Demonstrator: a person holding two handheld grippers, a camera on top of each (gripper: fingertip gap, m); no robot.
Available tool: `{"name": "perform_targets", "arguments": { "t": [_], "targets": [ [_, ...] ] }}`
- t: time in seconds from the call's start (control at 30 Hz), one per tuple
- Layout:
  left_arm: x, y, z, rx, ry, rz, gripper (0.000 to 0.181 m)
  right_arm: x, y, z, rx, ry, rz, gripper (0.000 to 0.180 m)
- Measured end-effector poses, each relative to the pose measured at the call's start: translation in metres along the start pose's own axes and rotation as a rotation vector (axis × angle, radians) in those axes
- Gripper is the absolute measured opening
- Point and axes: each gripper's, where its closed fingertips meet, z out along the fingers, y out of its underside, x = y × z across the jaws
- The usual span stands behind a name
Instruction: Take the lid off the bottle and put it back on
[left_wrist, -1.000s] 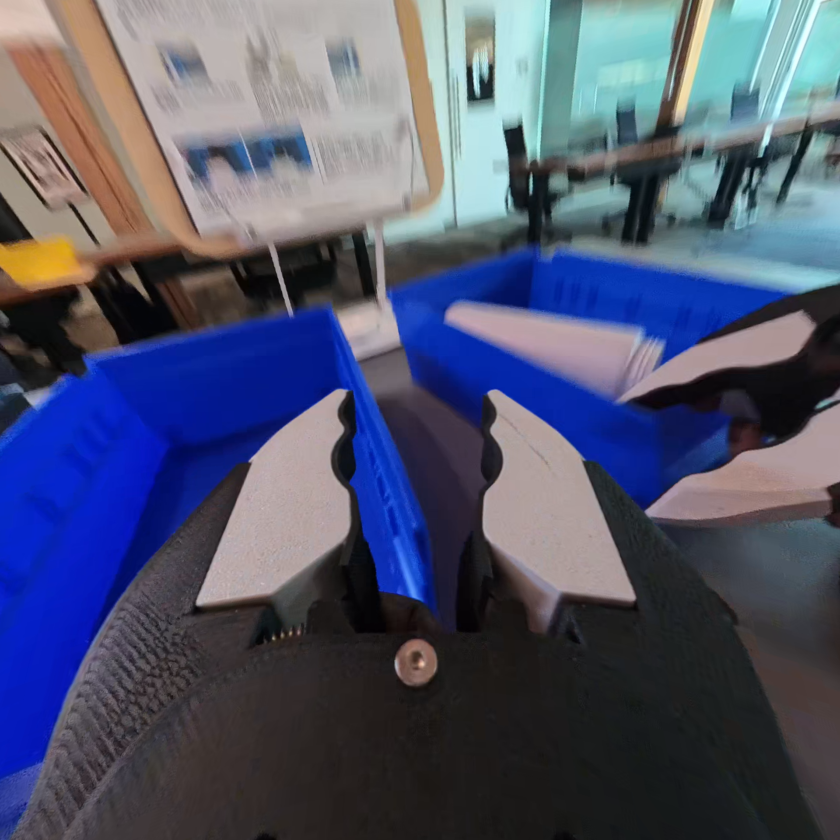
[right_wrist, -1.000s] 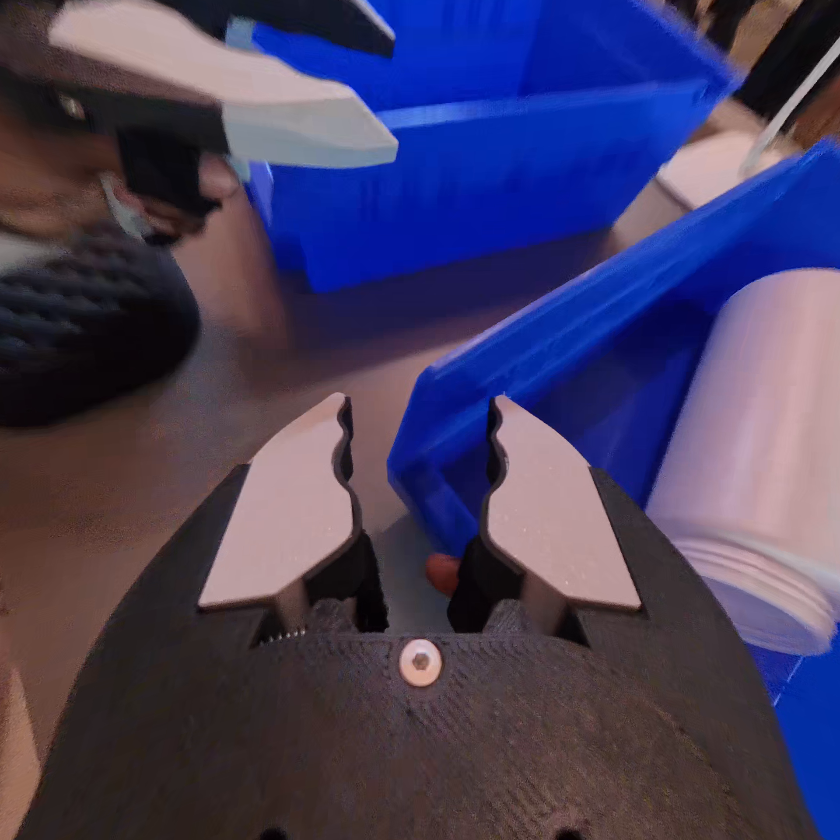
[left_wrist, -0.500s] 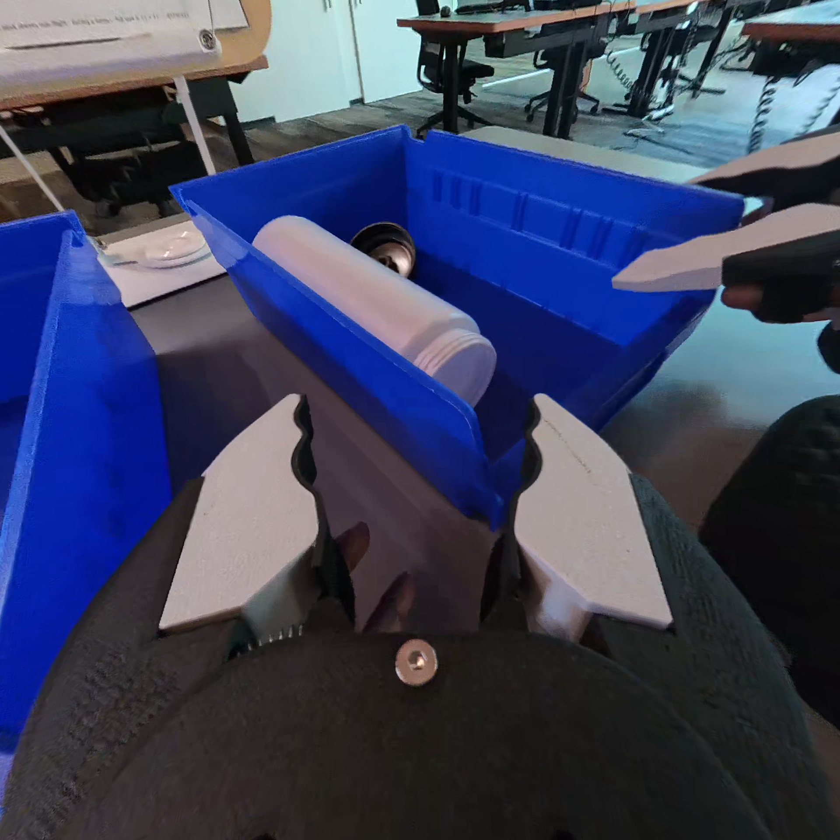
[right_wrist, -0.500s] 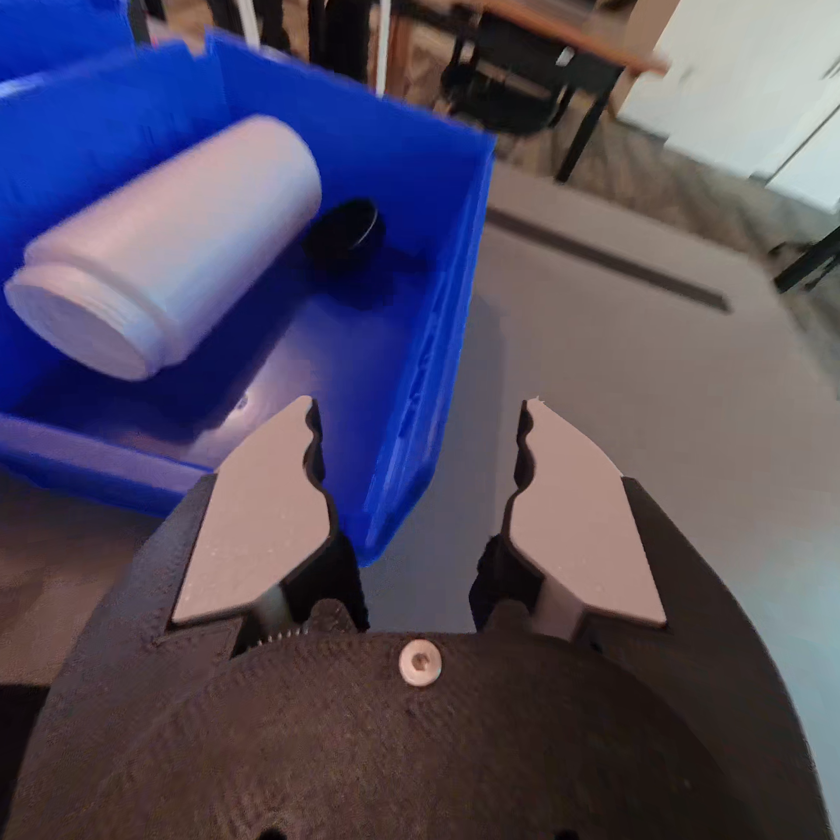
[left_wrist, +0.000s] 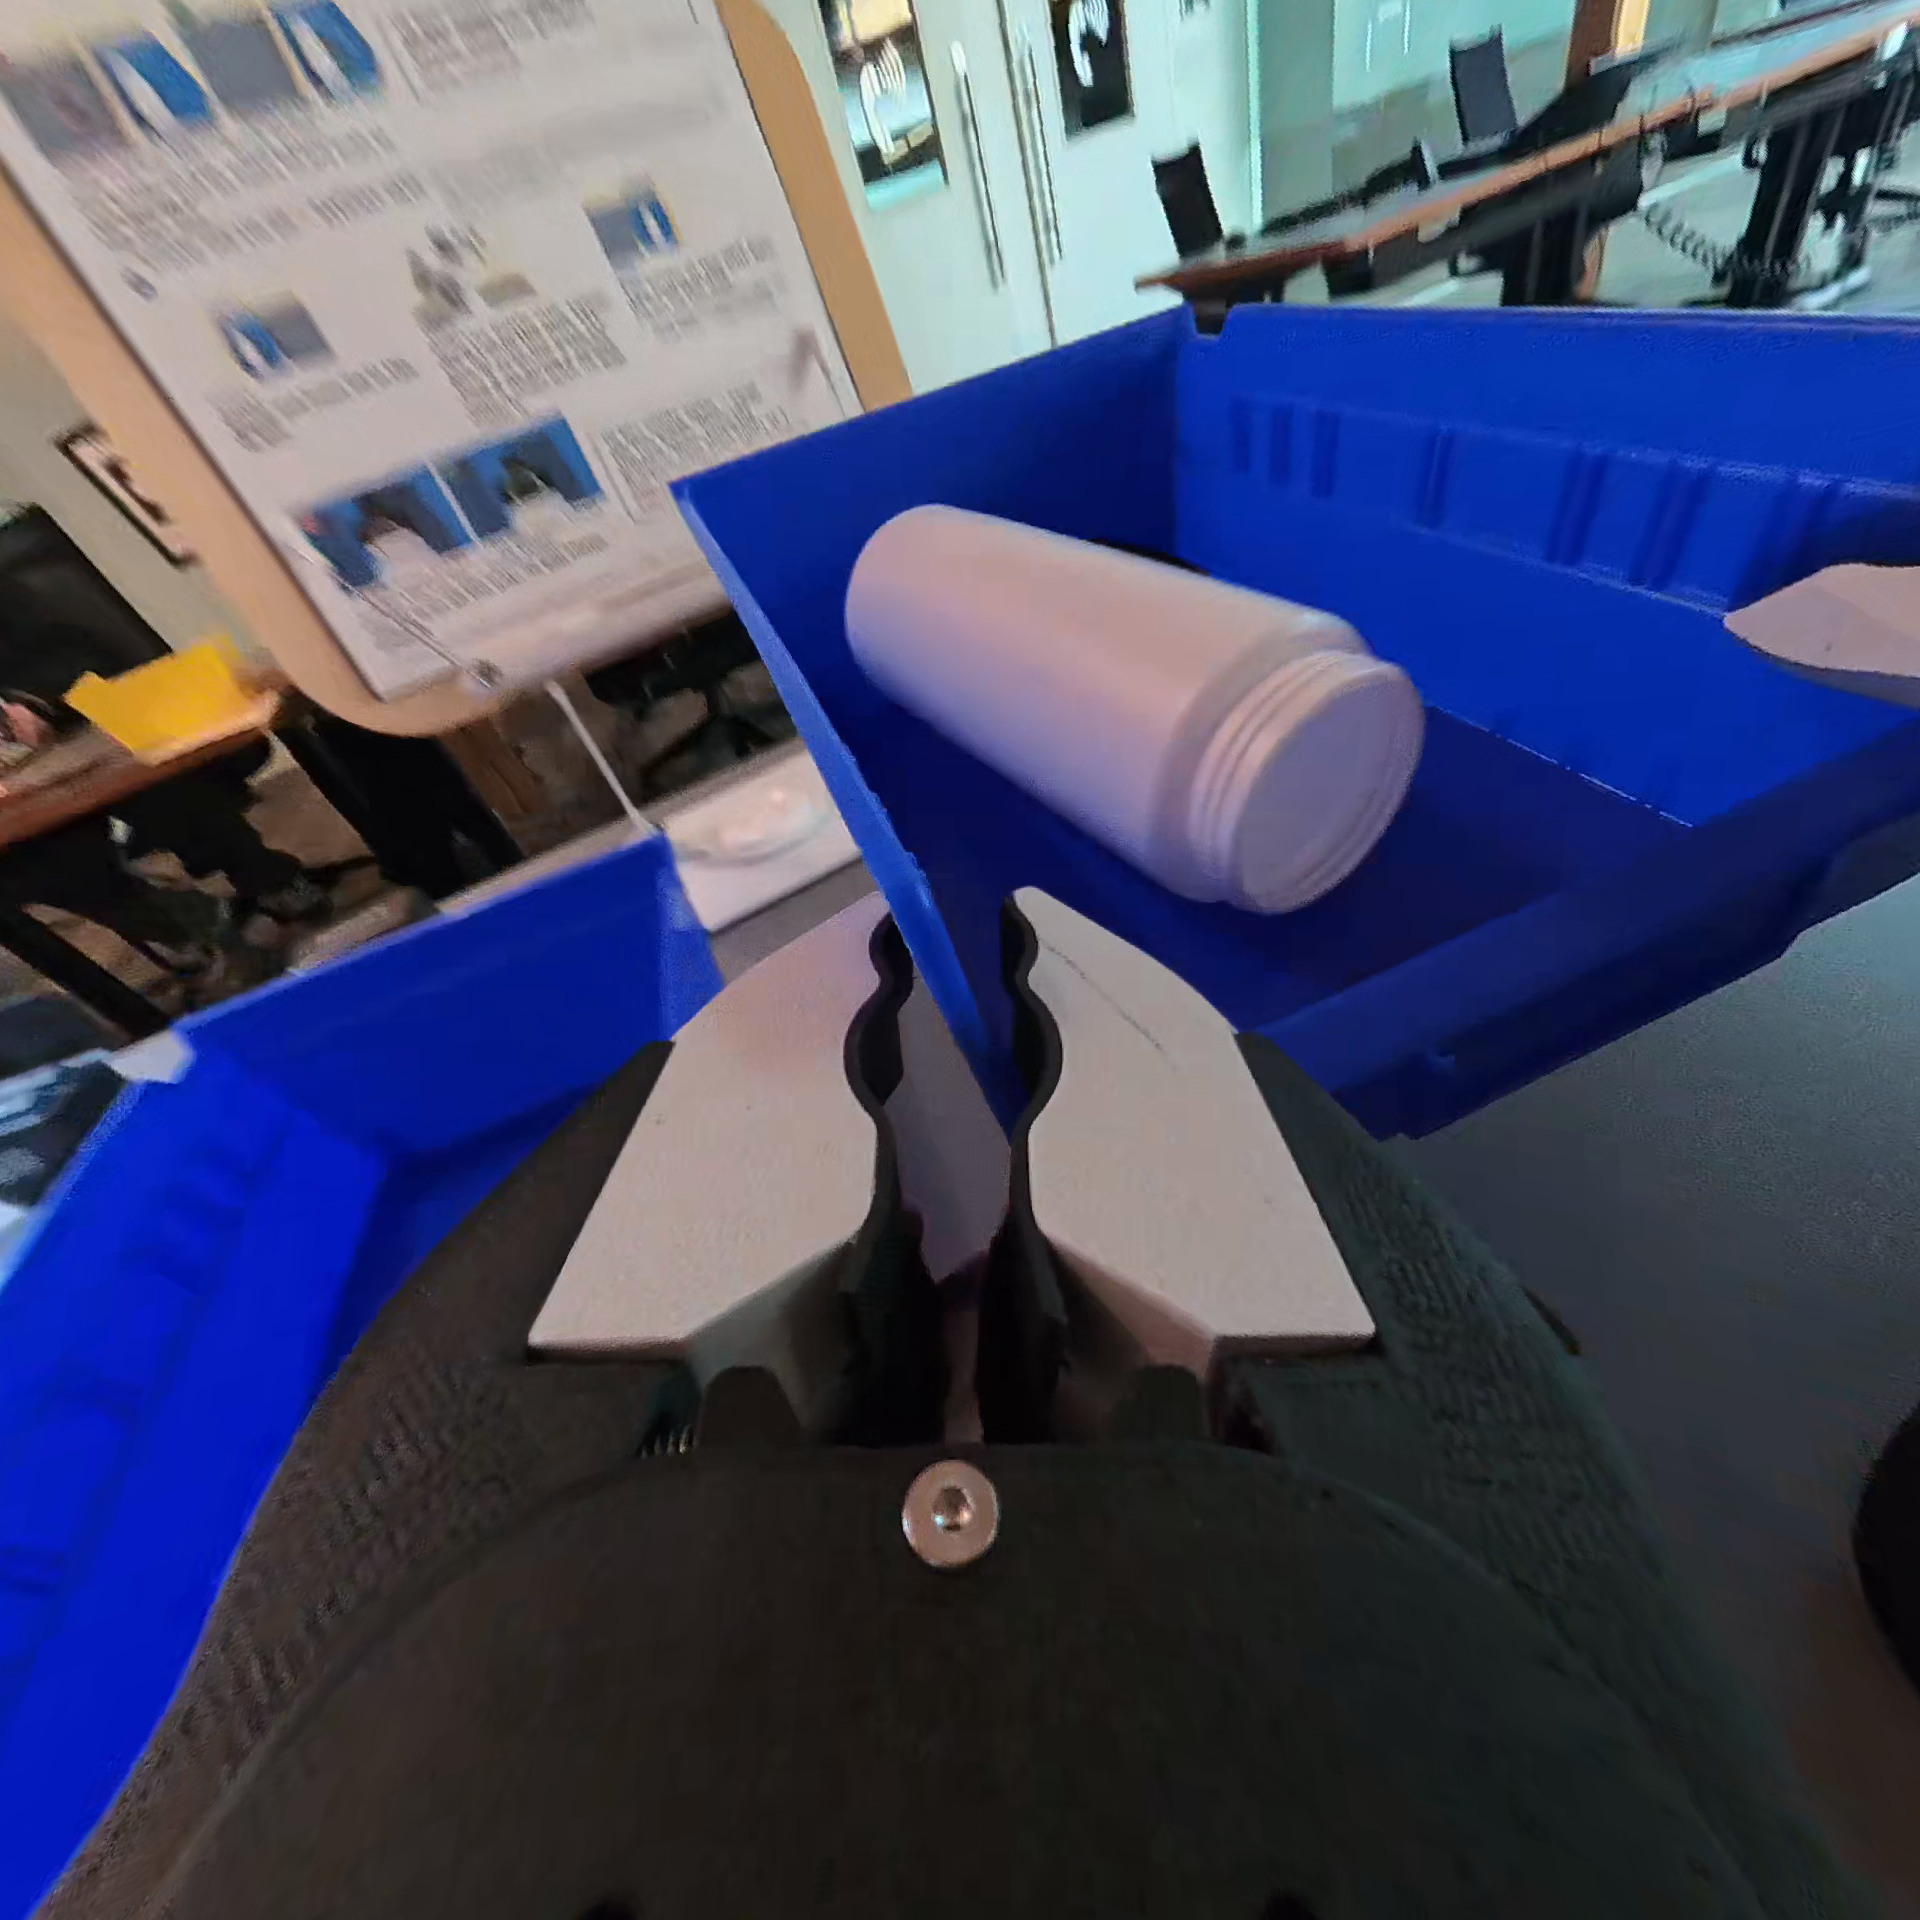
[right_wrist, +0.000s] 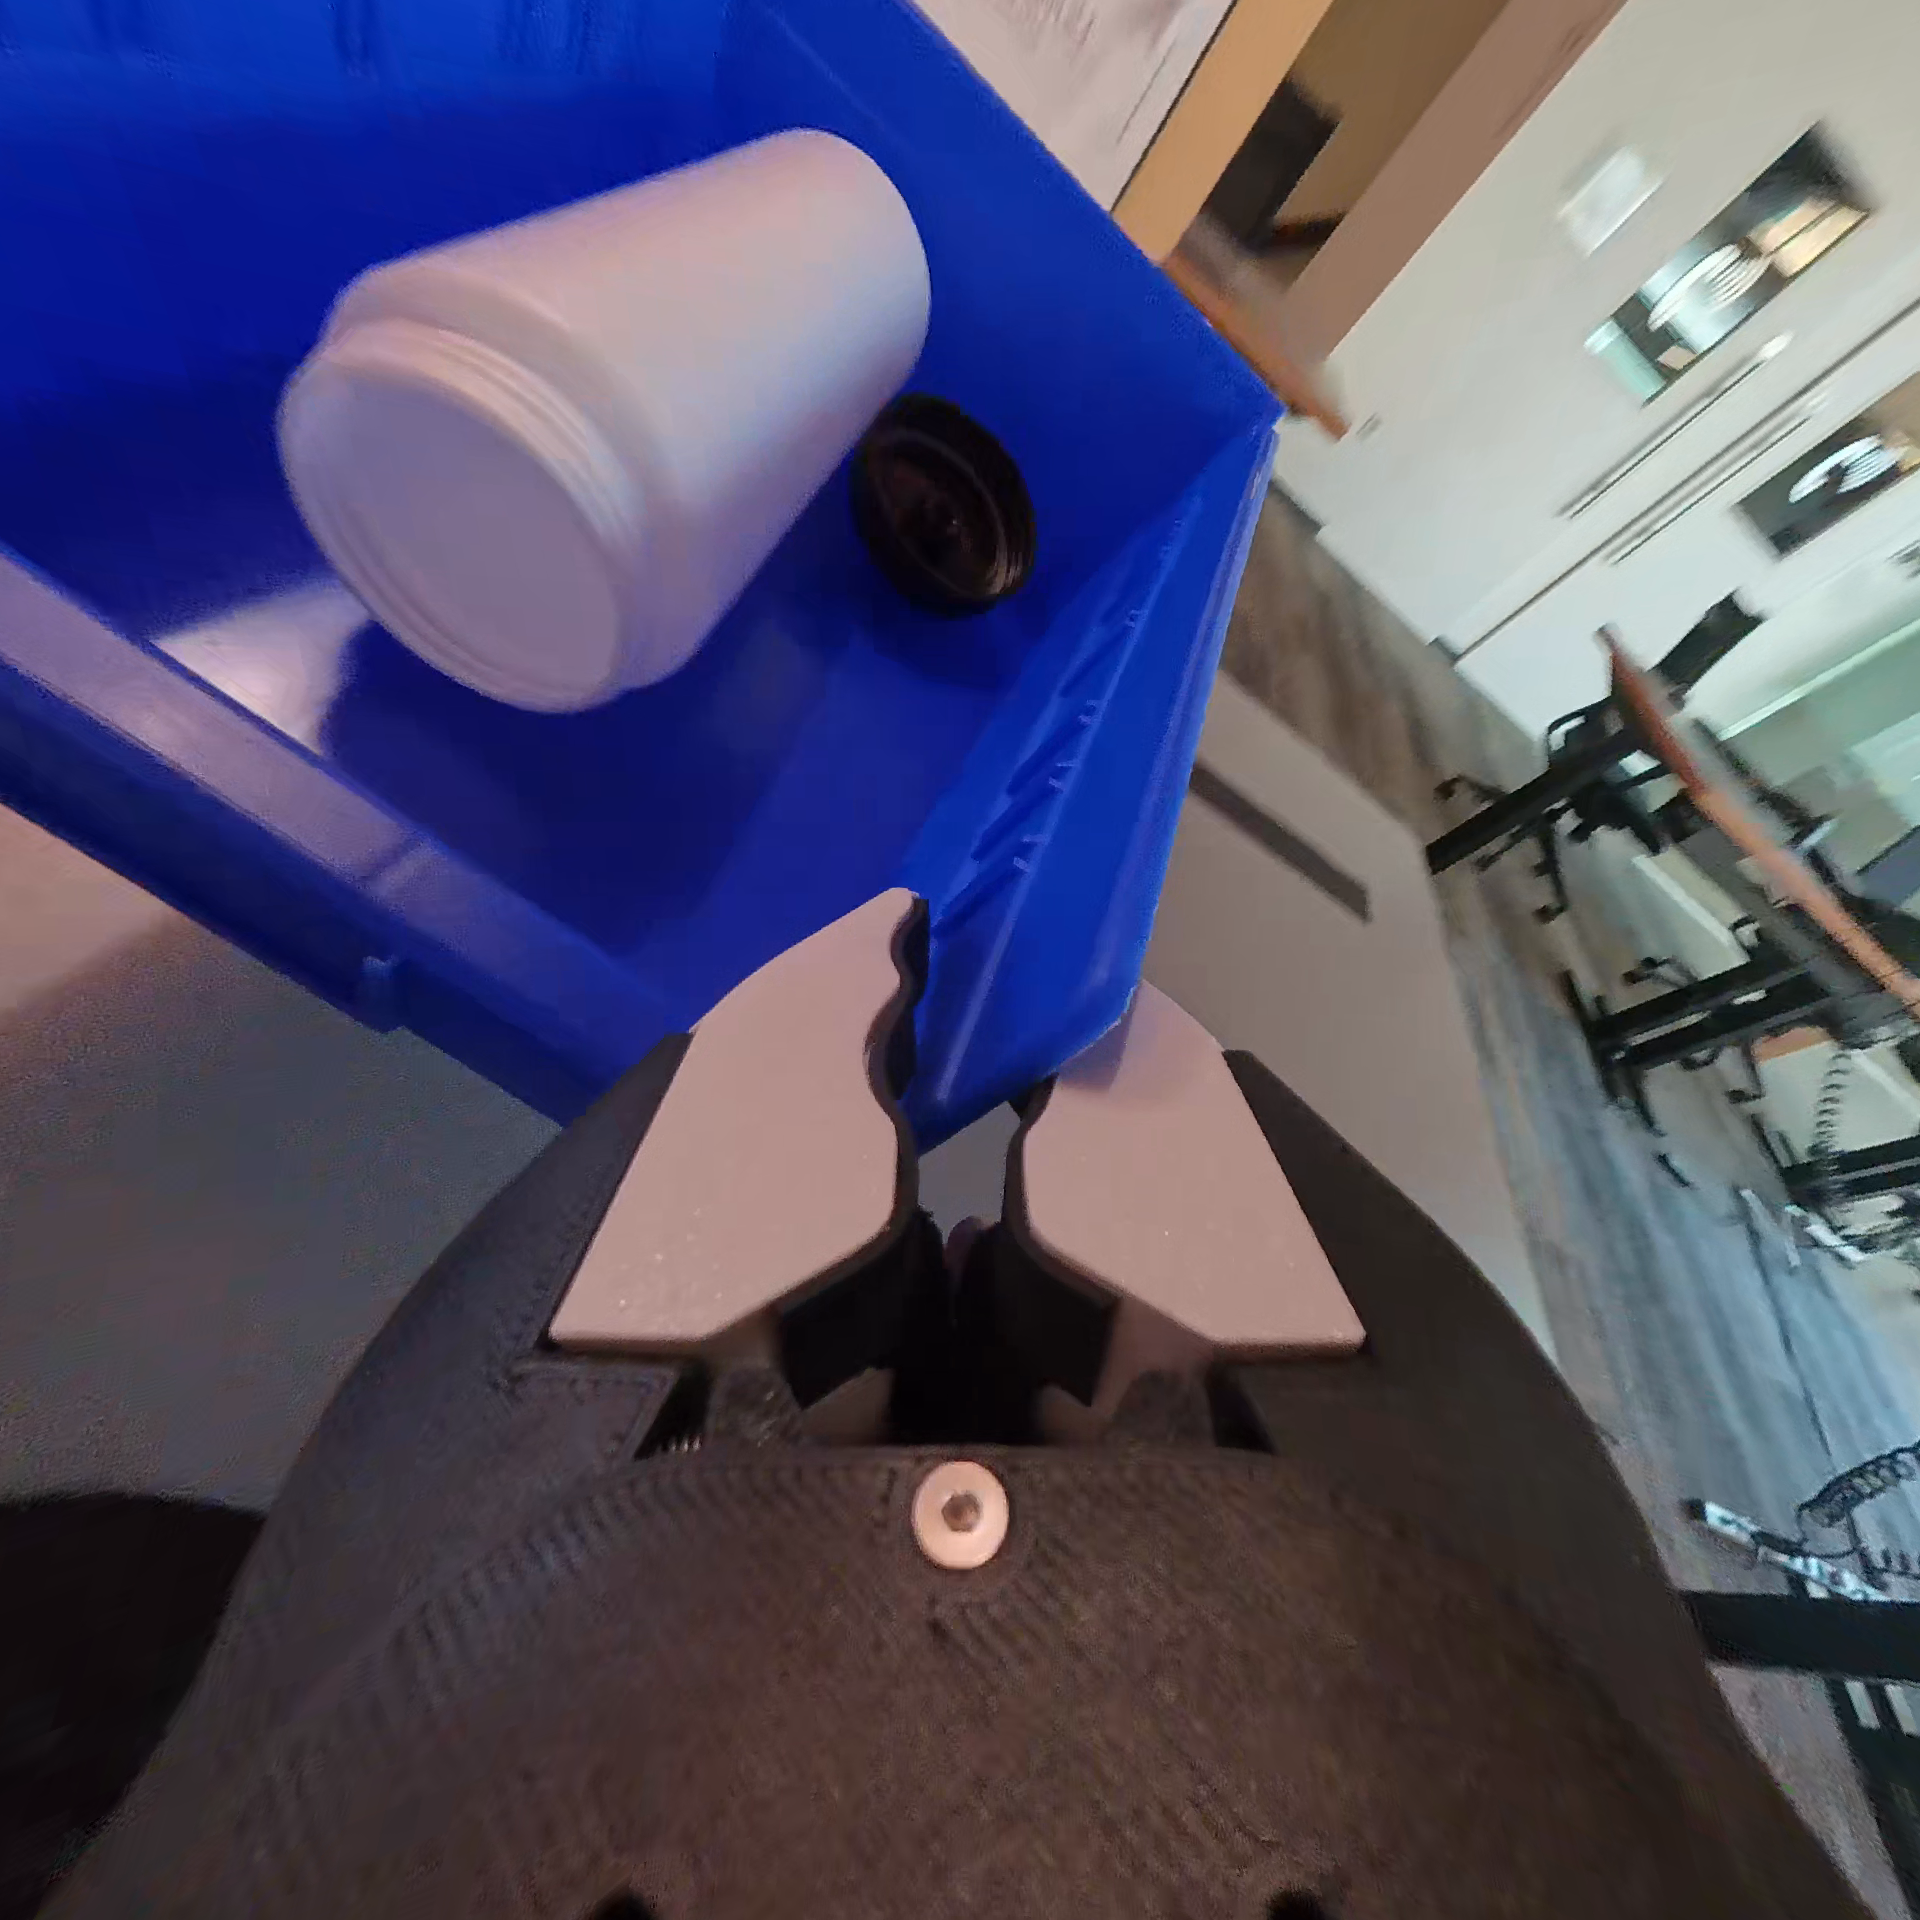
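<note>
A white bottle (left_wrist: 1122, 696) lies on its side in a blue bin (left_wrist: 1558, 499), its bare threaded neck towards me. It also shows in the right wrist view (right_wrist: 582, 416), where the black lid (right_wrist: 940, 520) lies loose beside it on the floor of the bin (right_wrist: 1091, 779). My left gripper (left_wrist: 951, 935) is shut on the bin's left side wall. My right gripper (right_wrist: 1023, 966) is shut on the bin's right side wall. One finger of the right gripper (left_wrist: 1829, 634) shows at the far right of the left wrist view. The bin looks tilted in both views.
A second blue bin (left_wrist: 312, 1143) stands close on the left. A poster board (left_wrist: 447, 312) stands behind it. The bins are on a dark grey table (left_wrist: 1662, 1195). Desks and chairs (right_wrist: 1662, 831) stand farther off in the room.
Both grippers were open half a second ago. Each has since closed on a side wall of the bin. The bin and bottle now sit tilted in view.
</note>
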Motion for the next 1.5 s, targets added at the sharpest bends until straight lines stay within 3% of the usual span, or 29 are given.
{"name": "perform_targets", "arguments": {
  "t": [0.13,0.3,0.73,1.03,1.27,1.5],
  "targets": [
    [-0.038,-0.036,-0.033,0.071,-0.065,0.009,0.016,0.002,-0.06,-0.022,0.081,0.038,-0.023,0.012],
    [-0.099,-0.039,-0.086,0.064,-0.183,0.016,0.017,-0.039,-0.127,-0.027,0.173,-0.032,-0.09,0.012],
    [-0.251,0.024,-0.284,-0.174,-0.672,0.12,0.018,-0.275,-0.264,-0.024,0.502,-0.501,-0.124,0.014],
    [-0.275,0.1,-0.352,-0.276,-0.758,0.099,0.019,-0.385,-0.263,-0.04,0.552,-0.643,-0.183,0.014],
    [-0.274,0.155,-0.342,-0.292,-0.7,0.011,0.019,-0.413,-0.236,-0.024,0.486,-0.644,-0.267,0.014],
    [-0.269,0.182,-0.319,-0.273,-0.641,-0.039,0.02,-0.413,-0.213,-0.006,0.427,-0.615,-0.3,0.014]
  ]
}}
